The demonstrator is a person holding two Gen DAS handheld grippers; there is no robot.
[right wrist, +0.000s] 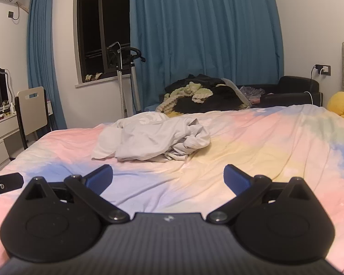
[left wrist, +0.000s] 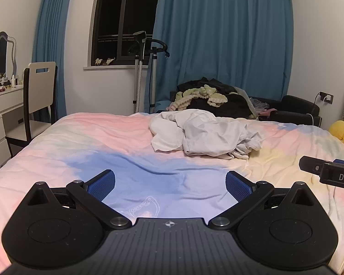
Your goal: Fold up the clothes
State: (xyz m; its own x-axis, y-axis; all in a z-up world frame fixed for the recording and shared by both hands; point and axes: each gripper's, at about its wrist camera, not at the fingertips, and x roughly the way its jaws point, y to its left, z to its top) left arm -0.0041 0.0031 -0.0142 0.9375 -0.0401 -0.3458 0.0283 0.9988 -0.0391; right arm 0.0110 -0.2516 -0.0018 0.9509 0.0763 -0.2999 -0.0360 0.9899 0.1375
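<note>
Bedroom inspection: crumpled garment on bed, both grippers released and empty.

The bed (left wrist: 57,142), covered in a pastel pink, blue and yellow sheet, fills the lower half of both views. Beyond the bed's far edge hang blue curtains (left wrist: 222,41); past that edge also sits a dark sofa (right wrist: 293,89) heaped with black and green clothing. A white chair (left wrist: 40,87) stands off the bed's left corner. The pale grey garment (left wrist: 204,133) lies bunched and unfolded on the bed, toward its far side. The left gripper (left wrist: 170,183) is over the bed's near blue patch, jaws spread wide, holding nothing. The right gripper (right wrist: 168,177) is likewise over the bed's near side, jaws spread, empty, well short of the garment.
</note>
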